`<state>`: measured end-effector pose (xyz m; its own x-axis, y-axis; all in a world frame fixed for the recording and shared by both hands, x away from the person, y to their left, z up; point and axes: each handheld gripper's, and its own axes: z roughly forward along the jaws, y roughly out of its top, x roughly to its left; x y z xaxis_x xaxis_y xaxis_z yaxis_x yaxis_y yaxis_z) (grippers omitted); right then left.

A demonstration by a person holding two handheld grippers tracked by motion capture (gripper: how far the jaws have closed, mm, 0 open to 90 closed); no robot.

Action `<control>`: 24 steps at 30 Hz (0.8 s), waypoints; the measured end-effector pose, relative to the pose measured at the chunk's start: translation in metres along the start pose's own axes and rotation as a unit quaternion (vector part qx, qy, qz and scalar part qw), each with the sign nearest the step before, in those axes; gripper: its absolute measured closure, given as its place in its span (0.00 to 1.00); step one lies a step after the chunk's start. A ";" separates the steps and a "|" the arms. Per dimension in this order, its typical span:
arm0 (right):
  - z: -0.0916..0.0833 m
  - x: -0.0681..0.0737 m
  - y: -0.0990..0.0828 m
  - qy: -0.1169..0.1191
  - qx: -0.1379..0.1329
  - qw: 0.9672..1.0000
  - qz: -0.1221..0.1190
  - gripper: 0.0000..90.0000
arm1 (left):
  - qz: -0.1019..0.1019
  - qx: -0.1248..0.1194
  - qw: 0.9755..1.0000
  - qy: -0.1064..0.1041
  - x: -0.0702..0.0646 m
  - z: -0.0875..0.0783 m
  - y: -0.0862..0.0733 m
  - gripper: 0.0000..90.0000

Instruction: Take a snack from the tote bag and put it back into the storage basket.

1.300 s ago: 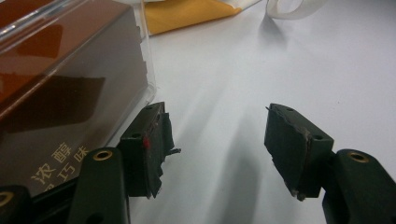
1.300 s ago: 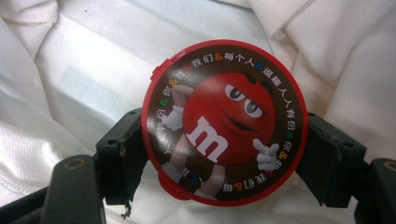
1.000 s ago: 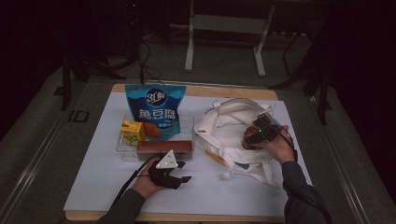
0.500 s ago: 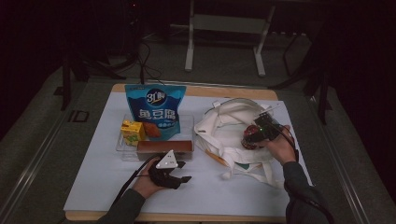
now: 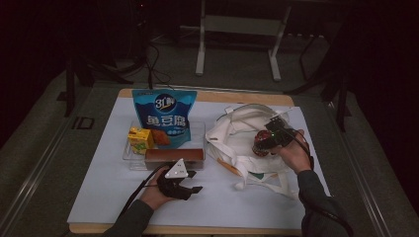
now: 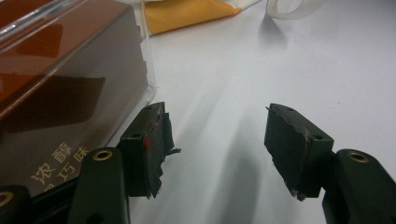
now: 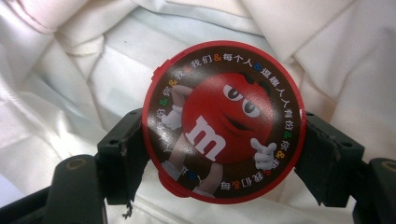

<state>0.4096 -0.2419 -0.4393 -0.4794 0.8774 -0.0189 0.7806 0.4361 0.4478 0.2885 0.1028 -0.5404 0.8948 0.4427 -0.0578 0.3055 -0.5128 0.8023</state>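
Observation:
My right gripper is shut on a round red M&M's tin and holds it just above the open white tote bag. In the right gripper view both jaws press the rim of the tin, lid facing the camera, with bag cloth behind. My left gripper rests on the white table, open, fingers pointing right. In the left gripper view its jaws stand wide with bare table between them, and the long brown chocolate box lies just beside the left jaw.
The brown box lies along the front of a clear tray that holds a yellow juice carton and an orange snack pack. A blue pouch stands behind. A yellow-orange patch of the bag lies ahead.
The right gripper with the tin has shifted very slightly left over the bag. The left gripper has not moved.

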 end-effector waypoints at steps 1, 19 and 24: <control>-0.001 0.001 0.001 0.001 -0.001 1.000 -0.001 0.29 | 0.000 0.000 1.000 0.000 0.000 0.000 0.000 0.44; -0.010 0.017 0.012 0.010 -0.009 1.000 -0.010 0.29 | 0.000 0.000 1.000 0.000 0.000 0.000 0.000 0.44; -0.014 0.022 0.014 0.014 -0.012 1.000 -0.016 0.29 | 0.000 0.000 1.000 0.000 0.000 0.000 0.000 0.44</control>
<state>0.4047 -0.2190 -0.4211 -0.5150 0.8572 -0.0075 0.7552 0.4578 0.4692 0.2888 0.1029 -0.5404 0.8947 0.4429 -0.0581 0.3060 -0.5130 0.8020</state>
